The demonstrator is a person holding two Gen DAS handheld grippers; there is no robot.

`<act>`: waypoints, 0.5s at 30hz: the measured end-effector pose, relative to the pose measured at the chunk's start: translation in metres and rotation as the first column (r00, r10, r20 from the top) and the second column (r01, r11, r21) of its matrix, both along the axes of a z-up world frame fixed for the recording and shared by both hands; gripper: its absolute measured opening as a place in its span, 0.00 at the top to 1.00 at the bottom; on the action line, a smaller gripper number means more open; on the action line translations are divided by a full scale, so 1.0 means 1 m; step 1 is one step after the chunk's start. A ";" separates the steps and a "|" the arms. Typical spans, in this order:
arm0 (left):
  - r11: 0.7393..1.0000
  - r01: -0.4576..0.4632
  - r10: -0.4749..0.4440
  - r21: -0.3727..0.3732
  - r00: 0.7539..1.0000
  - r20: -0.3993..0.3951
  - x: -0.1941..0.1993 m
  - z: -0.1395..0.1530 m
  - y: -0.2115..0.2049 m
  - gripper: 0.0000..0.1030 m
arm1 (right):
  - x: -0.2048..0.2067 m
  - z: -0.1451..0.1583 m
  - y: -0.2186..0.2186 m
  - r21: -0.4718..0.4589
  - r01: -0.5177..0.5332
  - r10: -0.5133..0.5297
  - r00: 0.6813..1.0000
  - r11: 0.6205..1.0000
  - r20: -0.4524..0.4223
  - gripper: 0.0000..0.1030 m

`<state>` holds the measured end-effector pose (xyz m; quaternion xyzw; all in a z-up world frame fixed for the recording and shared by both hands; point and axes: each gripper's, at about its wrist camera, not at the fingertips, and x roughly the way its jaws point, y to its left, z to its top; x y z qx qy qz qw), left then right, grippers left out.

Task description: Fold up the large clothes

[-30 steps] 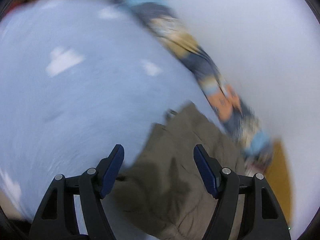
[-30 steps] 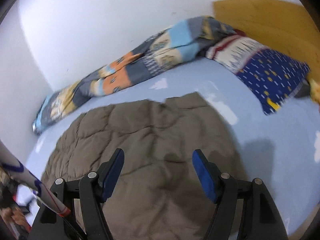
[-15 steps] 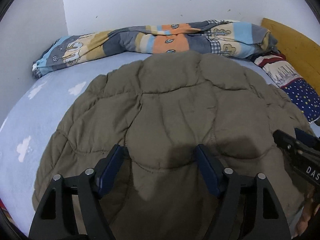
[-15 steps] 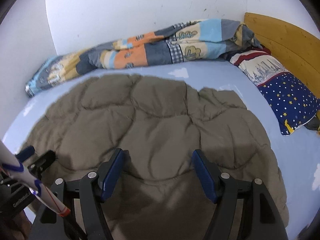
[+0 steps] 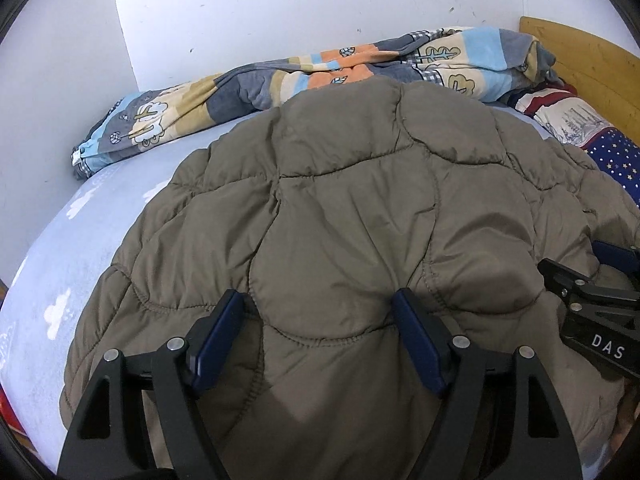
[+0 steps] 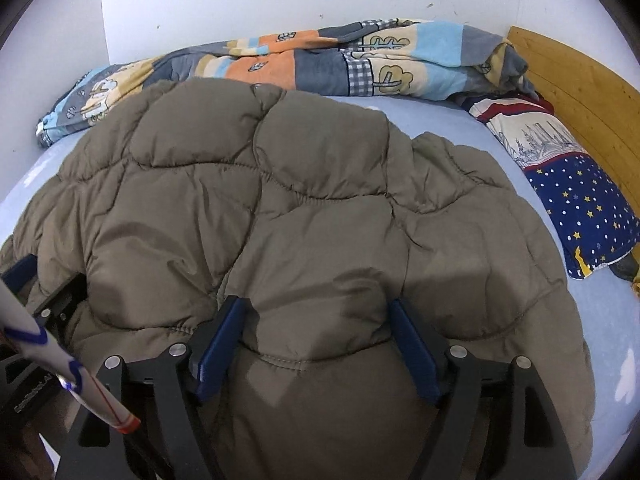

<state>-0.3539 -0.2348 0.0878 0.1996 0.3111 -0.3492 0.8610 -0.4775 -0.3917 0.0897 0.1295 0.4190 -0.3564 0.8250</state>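
Note:
A large olive-brown quilted jacket (image 5: 352,216) lies spread on the light blue bed; it also fills the right wrist view (image 6: 280,200). My left gripper (image 5: 320,316) is open, with its jaws wide apart and pressed into the jacket's near edge, and padding bulges between them. My right gripper (image 6: 316,320) is open in the same way on the near edge further right. The right gripper shows at the right edge of the left wrist view (image 5: 592,296). The left gripper shows at the left edge of the right wrist view (image 6: 44,300).
A patchwork blanket (image 5: 320,76) lies bunched along the white wall. A star-patterned pillow (image 6: 576,196) rests against the wooden headboard (image 6: 580,80). The light blue cloud-print sheet (image 5: 80,248) shows at the left. A white striped sleeve (image 6: 60,368) crosses the lower left.
Both grippers swung from looking across the bed to face the jacket, then moved closer and lower. The jaws now press into its near edge.

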 end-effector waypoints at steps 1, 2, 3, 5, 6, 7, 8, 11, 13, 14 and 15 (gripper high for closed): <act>1.000 -0.001 0.001 0.000 1.000 -0.004 0.001 -0.001 -0.001 0.25 | 0.001 -0.002 0.000 -0.006 0.001 -0.001 1.000 1.000 -0.005 0.22; 1.000 -0.002 0.002 0.001 1.000 -0.004 0.001 -0.002 -0.001 0.25 | 0.003 -0.004 0.000 -0.009 0.002 -0.002 1.000 1.000 -0.009 0.21; 1.000 -0.003 0.003 0.000 1.000 -0.006 0.002 -0.003 -0.002 0.25 | 0.004 -0.005 0.000 -0.010 0.002 -0.002 1.000 1.000 -0.013 0.21; 1.000 -0.006 0.006 0.001 1.000 -0.016 0.004 -0.005 -0.002 0.25 | 0.007 -0.008 -0.002 -0.013 0.003 -0.003 1.000 1.000 -0.022 0.21; 1.000 -0.007 0.007 0.003 1.000 -0.017 0.005 -0.005 -0.003 0.25 | 0.009 -0.009 -0.003 -0.014 0.004 -0.004 1.000 1.000 -0.026 0.21; 1.000 -0.008 0.008 0.004 1.000 -0.020 0.005 -0.004 -0.002 0.25 | 0.010 -0.010 -0.003 -0.015 0.004 -0.004 1.000 1.000 -0.028 0.21; 1.000 -0.009 0.009 0.002 1.000 -0.022 0.005 -0.004 -0.002 0.25 | 0.011 -0.010 -0.003 -0.014 0.004 -0.005 0.999 1.000 -0.033 0.21; 0.999 -0.015 0.014 -0.039 1.000 -0.018 0.003 0.003 0.005 0.25 | 0.011 -0.005 -0.003 -0.018 0.009 -0.010 0.999 1.000 -0.036 0.21; 0.998 -0.012 0.012 -0.055 1.000 -0.006 -0.002 0.011 0.013 0.25 | 0.009 0.003 0.000 -0.023 0.018 -0.019 1.000 1.000 -0.025 0.21; 0.998 -0.012 0.013 -0.062 1.000 0.013 -0.006 0.018 0.018 0.25 | 0.006 0.012 0.004 -0.030 0.018 -0.019 1.000 0.999 -0.016 0.21; 0.997 -0.011 0.014 -0.076 0.999 0.033 -0.011 0.026 0.025 0.26 | 0.003 0.021 0.008 -0.039 0.015 -0.015 1.000 0.999 0.002 0.21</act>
